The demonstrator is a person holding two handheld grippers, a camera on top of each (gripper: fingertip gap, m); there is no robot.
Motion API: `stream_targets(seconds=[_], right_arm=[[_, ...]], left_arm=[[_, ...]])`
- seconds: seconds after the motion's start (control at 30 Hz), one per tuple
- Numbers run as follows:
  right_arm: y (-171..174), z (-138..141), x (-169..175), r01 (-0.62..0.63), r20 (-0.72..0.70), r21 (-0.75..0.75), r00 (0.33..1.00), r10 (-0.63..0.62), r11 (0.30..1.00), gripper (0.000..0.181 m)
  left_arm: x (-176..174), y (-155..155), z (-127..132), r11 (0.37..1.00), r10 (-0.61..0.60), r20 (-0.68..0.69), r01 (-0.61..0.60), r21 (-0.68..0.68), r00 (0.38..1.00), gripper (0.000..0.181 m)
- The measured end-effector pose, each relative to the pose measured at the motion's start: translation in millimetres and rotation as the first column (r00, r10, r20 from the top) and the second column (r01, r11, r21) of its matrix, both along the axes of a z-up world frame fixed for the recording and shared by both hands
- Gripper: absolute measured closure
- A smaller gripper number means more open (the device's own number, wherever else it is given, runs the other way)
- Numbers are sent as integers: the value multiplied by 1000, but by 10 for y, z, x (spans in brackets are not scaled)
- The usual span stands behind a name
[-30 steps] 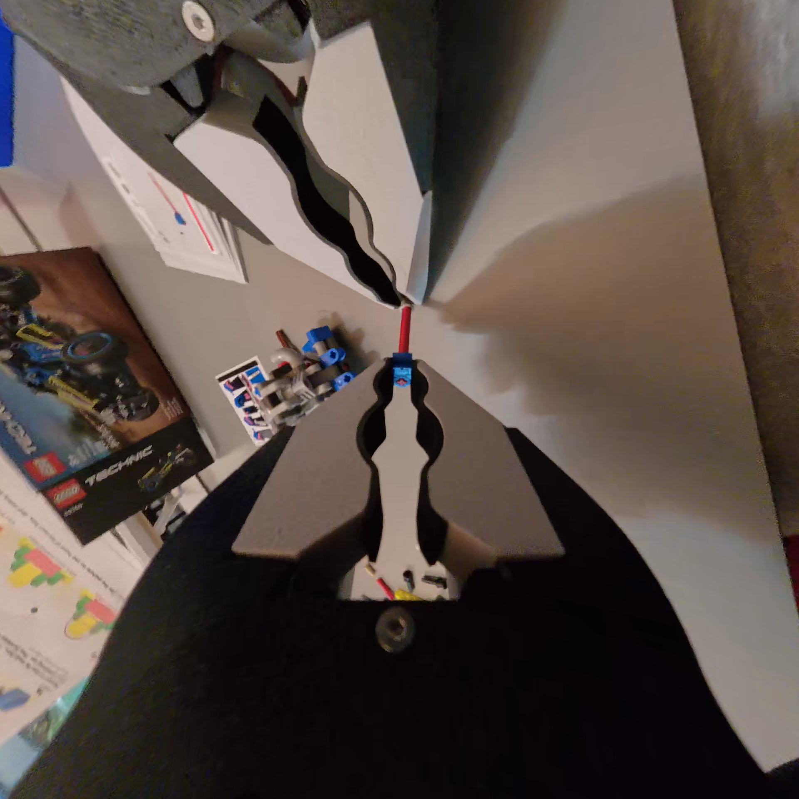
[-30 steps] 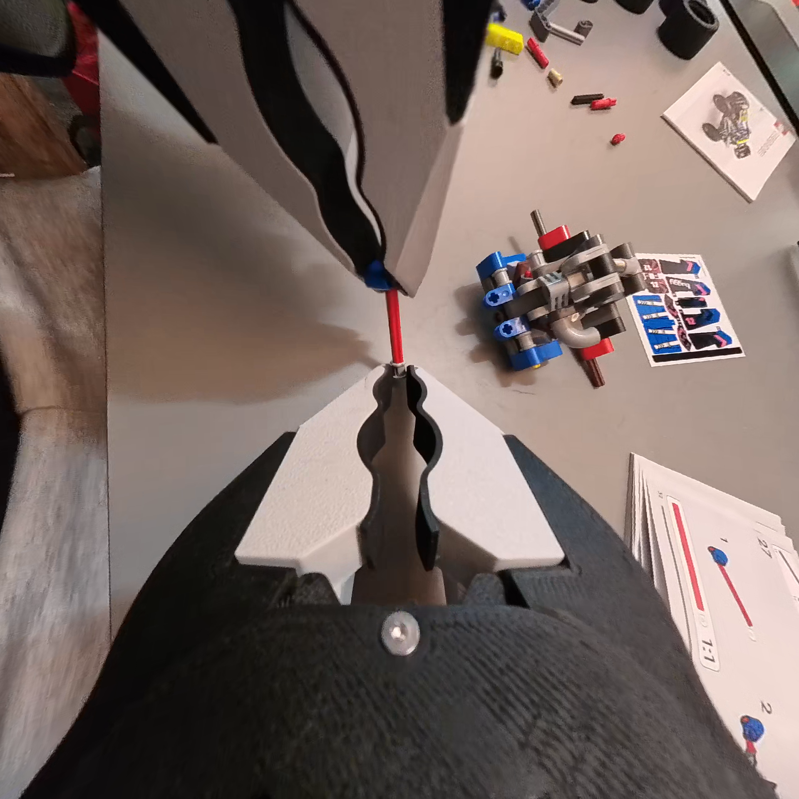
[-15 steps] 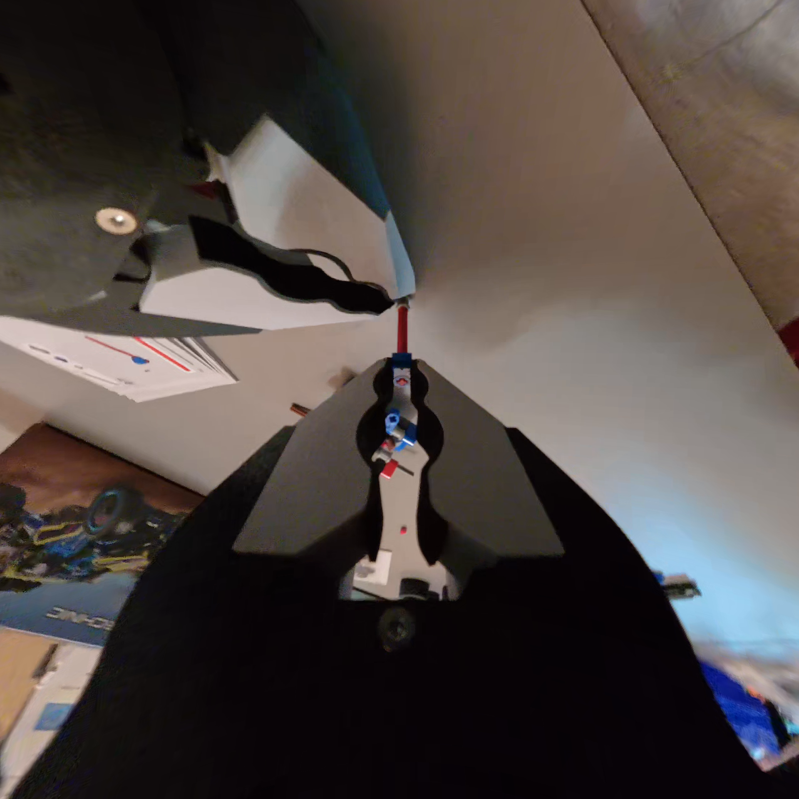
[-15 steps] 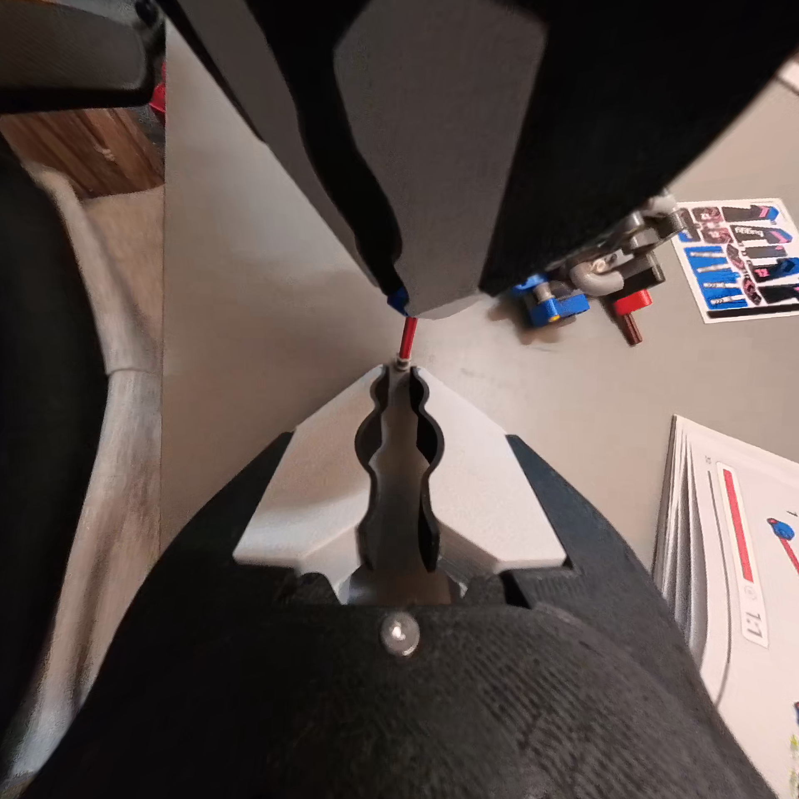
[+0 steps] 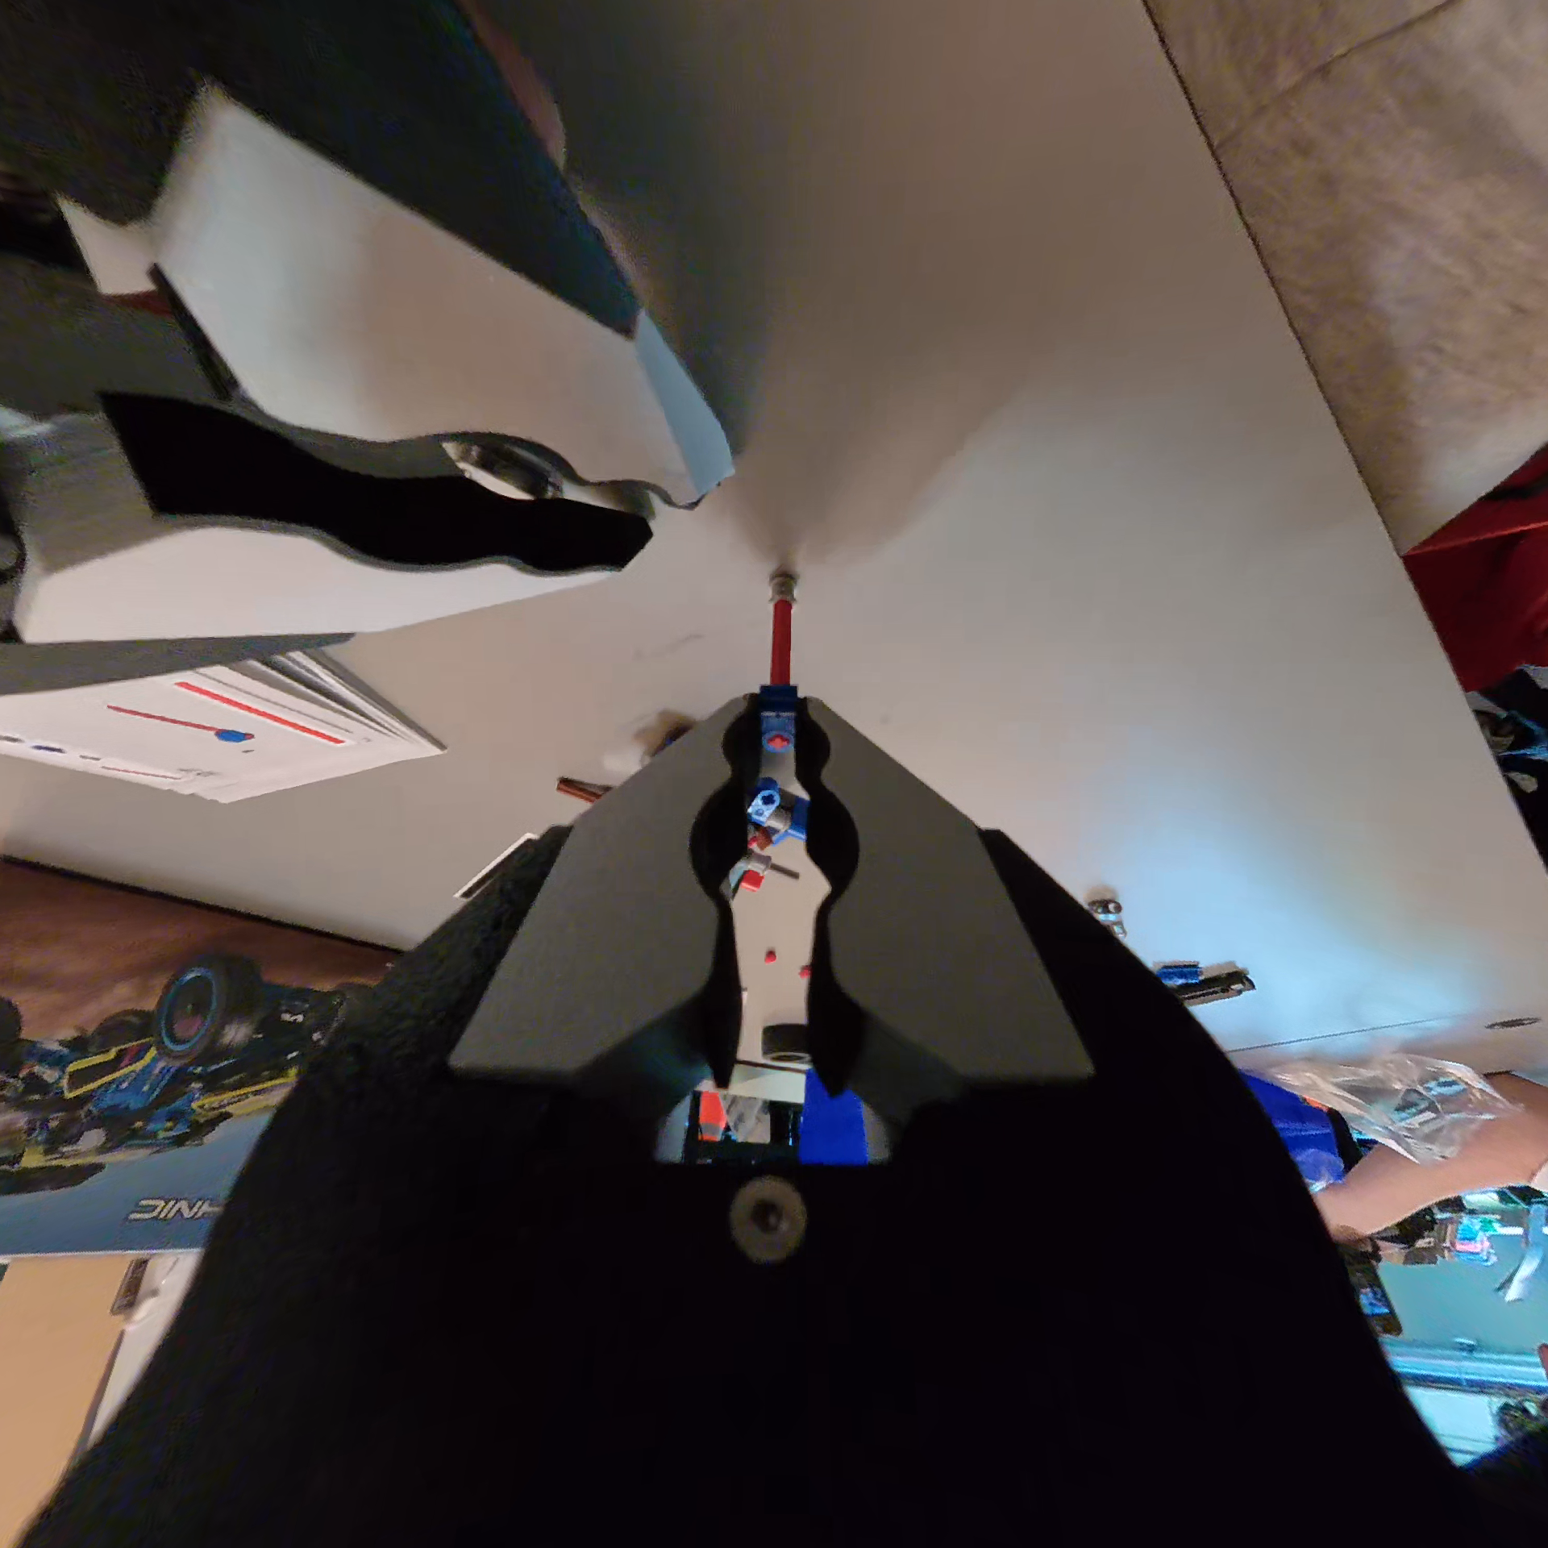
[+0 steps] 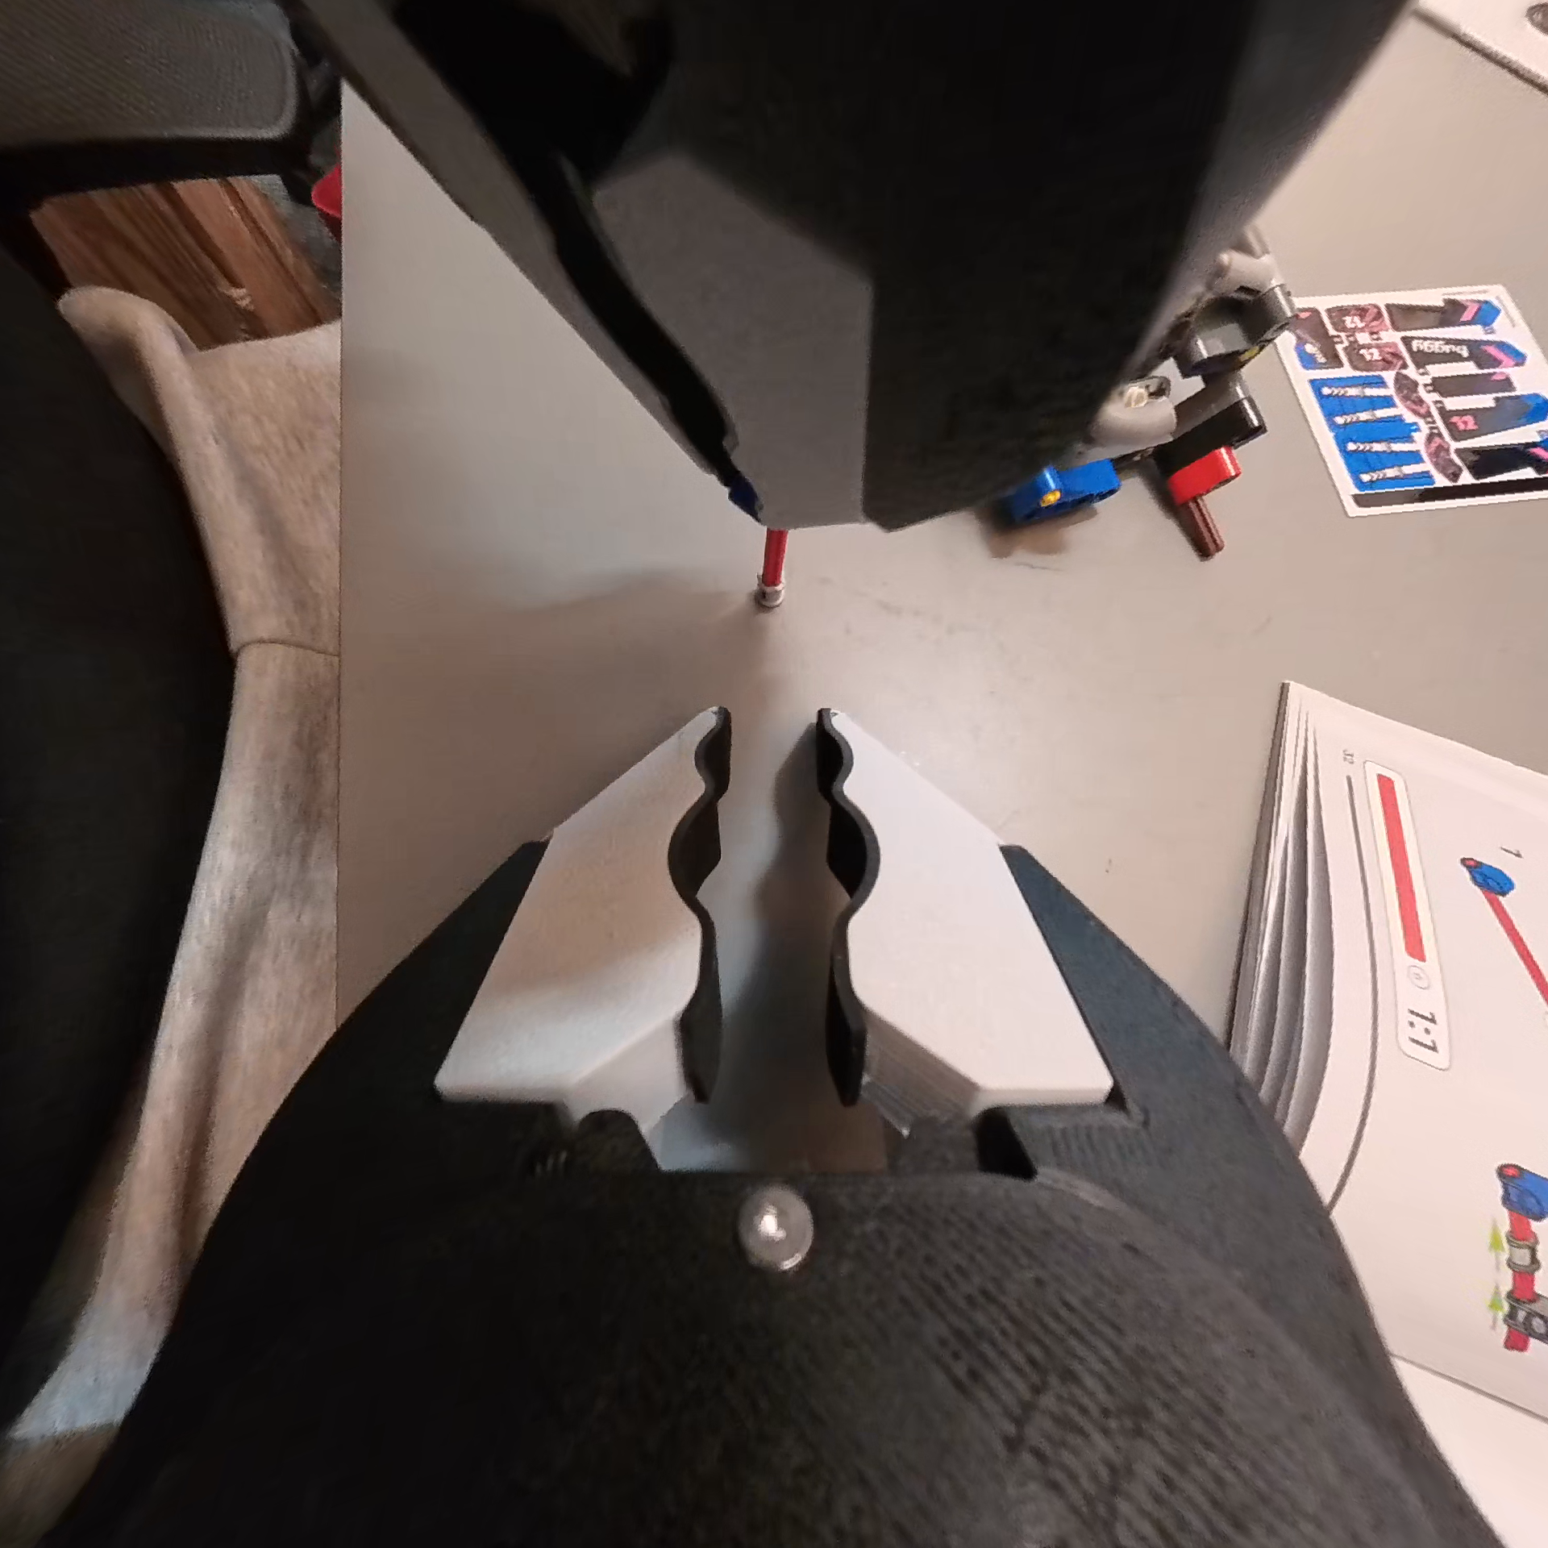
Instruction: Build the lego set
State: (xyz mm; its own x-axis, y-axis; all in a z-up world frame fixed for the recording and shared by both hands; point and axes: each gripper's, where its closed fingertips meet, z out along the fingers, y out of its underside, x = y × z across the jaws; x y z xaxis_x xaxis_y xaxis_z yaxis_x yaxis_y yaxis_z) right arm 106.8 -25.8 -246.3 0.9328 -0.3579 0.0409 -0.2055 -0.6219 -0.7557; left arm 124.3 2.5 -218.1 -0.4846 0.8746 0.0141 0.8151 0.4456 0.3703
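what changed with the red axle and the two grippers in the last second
The right gripper let go of the grey bush on the tip of the red axle, opened, and backed away, leaving a clear gap. The left gripper stayed shut on the blue connector at the axle's other end, and the bush stayed on the axle.

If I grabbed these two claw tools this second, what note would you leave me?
Left gripper: shut on the blue connector, with the red axle sticking out of it.
Right gripper: open, empty, apart from the axle.
A small grey bush sits on the axle's free end.
The half-built model lies on the table beside the sticker sheet; the instruction booklet lies open.
Left: join the axle piece to the model, following the booklet.
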Motion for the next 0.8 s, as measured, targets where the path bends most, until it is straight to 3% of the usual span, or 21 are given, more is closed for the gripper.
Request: stream_targets(seconds=[0.03,0.4,0.63,0.7,0.8], right_arm=[[-2,0,3,2,-1,1,1000,-2,1000,163],[-8,-1,6,7,-8,3,1000,-7,1000,162],[-25,7,-10,0,-8,5,1000,0,1000,156],[-62,71,-1,7,22,33,1000,-8,999,155],[-91,333,57,36,77,162,996,-49,986,151]], left_arm=[[-2,2,-2,1000,2,4,-2,0,1000,177],[-9,16,-202,993,89,-41,-92,-72,995,177],[70,108,-190,952,198,-182,-234,-197,963,177],[42,121,-104,889,255,-311,-348,-296,915,177],[-43,74,124,703,253,-572,-555,-446,780,177]])
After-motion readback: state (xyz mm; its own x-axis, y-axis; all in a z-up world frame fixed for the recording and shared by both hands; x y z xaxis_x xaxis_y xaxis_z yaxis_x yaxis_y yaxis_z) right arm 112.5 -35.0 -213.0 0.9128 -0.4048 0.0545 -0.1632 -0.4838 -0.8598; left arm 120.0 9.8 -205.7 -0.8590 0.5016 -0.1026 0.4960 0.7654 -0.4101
